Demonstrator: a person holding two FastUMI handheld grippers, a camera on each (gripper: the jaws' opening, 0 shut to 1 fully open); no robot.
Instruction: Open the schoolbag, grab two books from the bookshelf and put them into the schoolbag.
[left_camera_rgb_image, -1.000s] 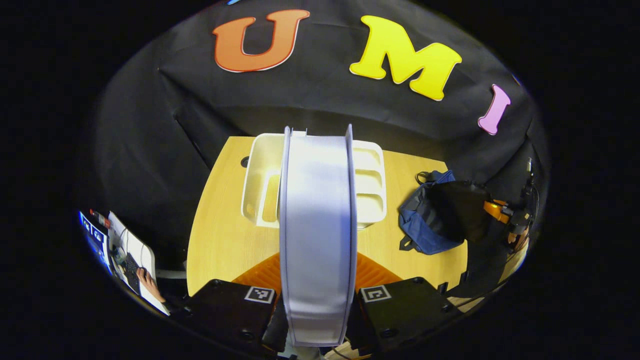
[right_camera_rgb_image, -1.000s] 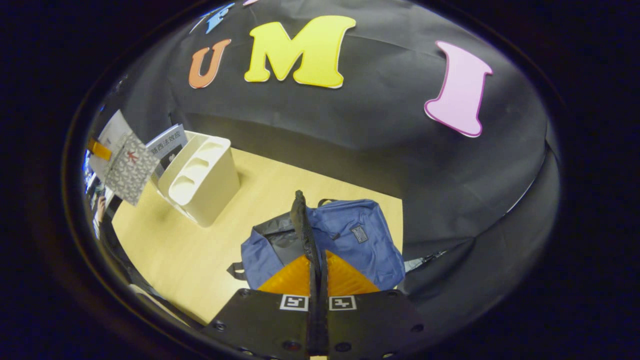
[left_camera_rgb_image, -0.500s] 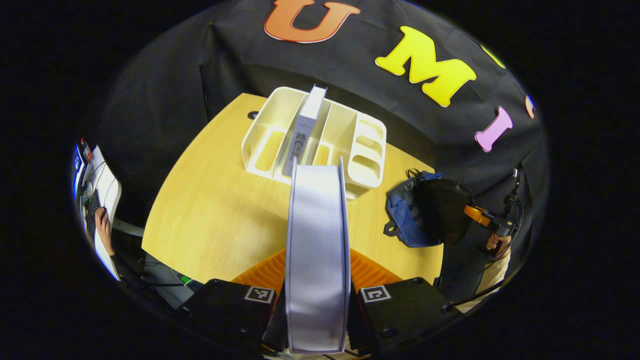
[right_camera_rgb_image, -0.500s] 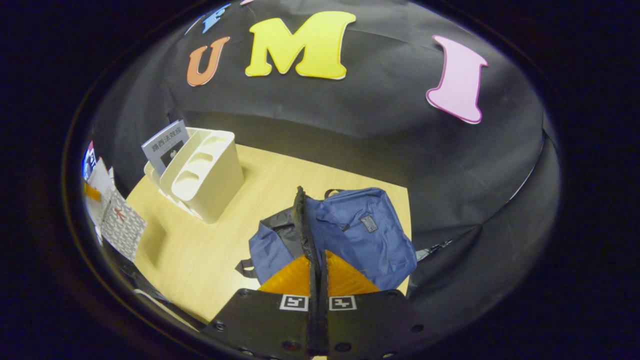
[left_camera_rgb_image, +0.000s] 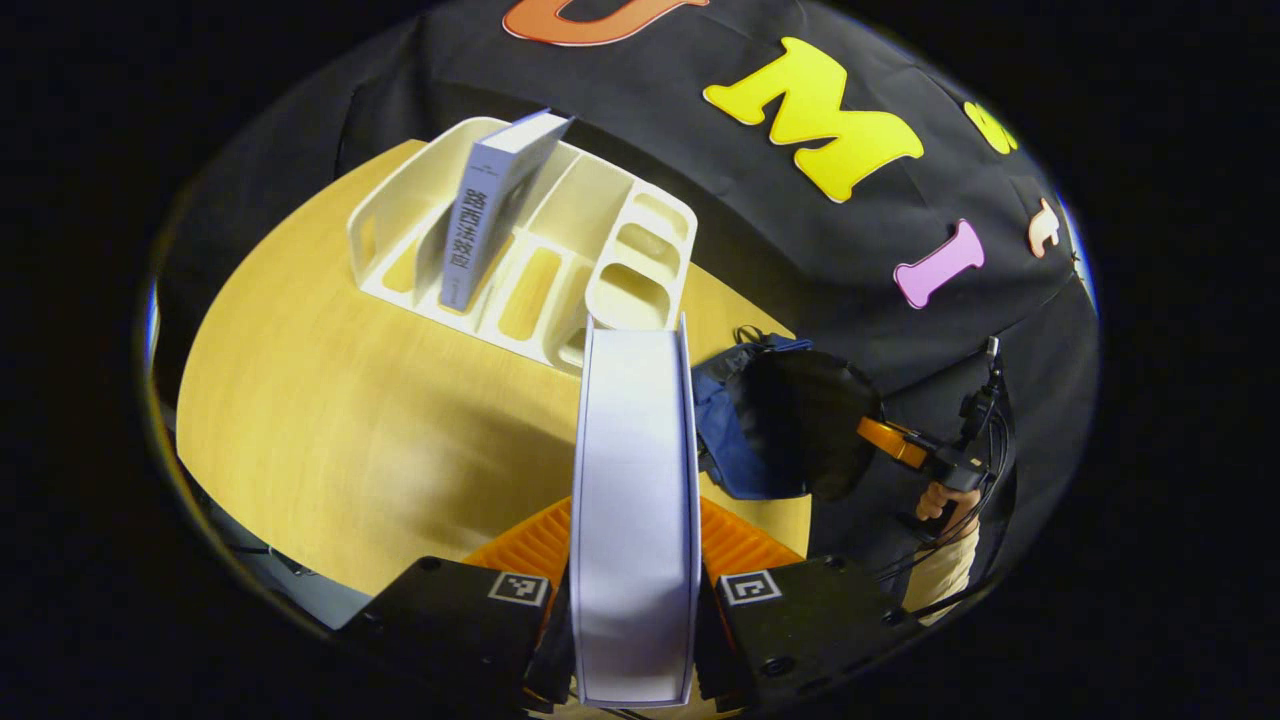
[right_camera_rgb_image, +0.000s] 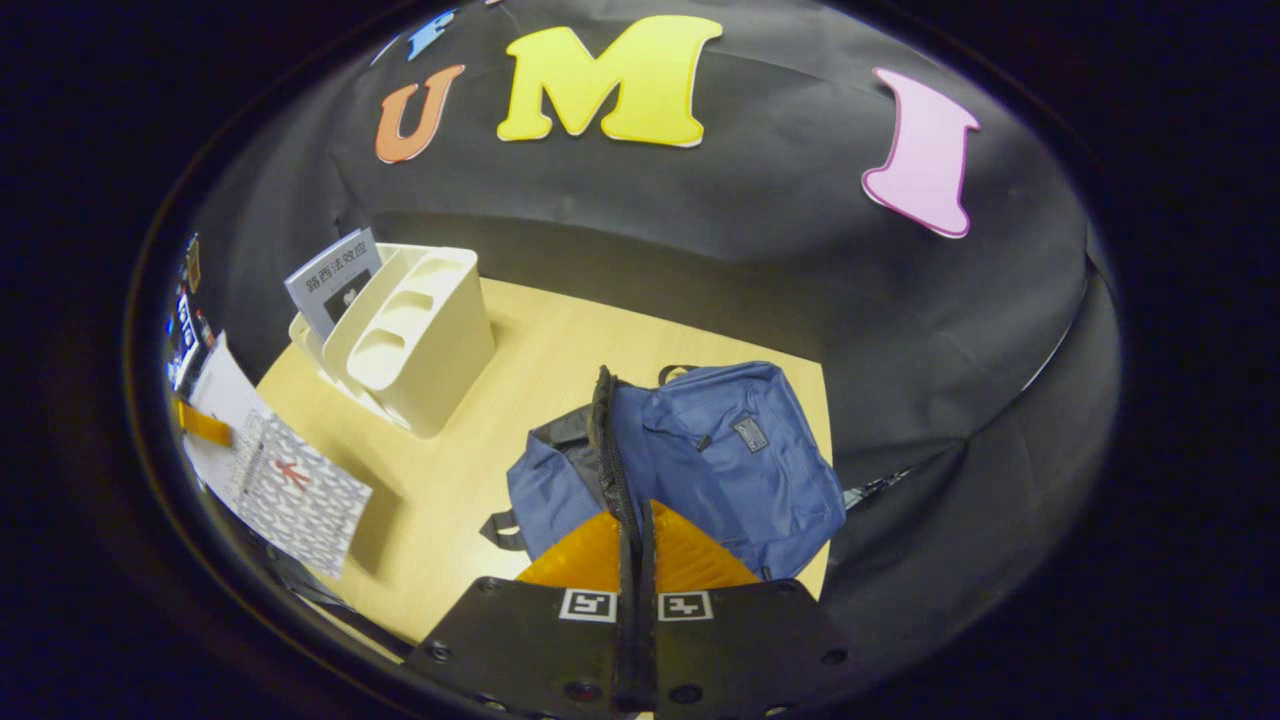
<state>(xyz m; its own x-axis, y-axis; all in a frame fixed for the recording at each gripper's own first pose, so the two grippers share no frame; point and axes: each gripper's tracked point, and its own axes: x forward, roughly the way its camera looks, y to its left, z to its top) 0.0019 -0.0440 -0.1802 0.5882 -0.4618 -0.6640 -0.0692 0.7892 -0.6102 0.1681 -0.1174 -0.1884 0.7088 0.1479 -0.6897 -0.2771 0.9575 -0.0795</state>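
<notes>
My left gripper (left_camera_rgb_image: 635, 525) is shut on a book (left_camera_rgb_image: 632, 470), held edge-on with its white page edges facing the camera, above the table between the shelf and the bag. In the right gripper view this book (right_camera_rgb_image: 295, 490) shows a patterned grey cover at the left. A second book (left_camera_rgb_image: 490, 205) leans in the cream bookshelf (left_camera_rgb_image: 600, 260). The blue schoolbag (right_camera_rgb_image: 730, 460) lies on the table with its dark inside showing. My right gripper (right_camera_rgb_image: 633, 525) is shut on the black zipper edge (right_camera_rgb_image: 603, 430) of the bag's opening and holds it up.
The wooden table (left_camera_rgb_image: 340, 420) has bare room in front of the bookshelf (right_camera_rgb_image: 415, 335). In the left gripper view a hand (left_camera_rgb_image: 938, 500) holds the other gripper beside the schoolbag (left_camera_rgb_image: 735, 440). The black cloth wall stands behind the table.
My left gripper has carried the book away from the bookshelf and to the right, nearer the bag. The right gripper keeps its hold on the bag's edge, almost still.
</notes>
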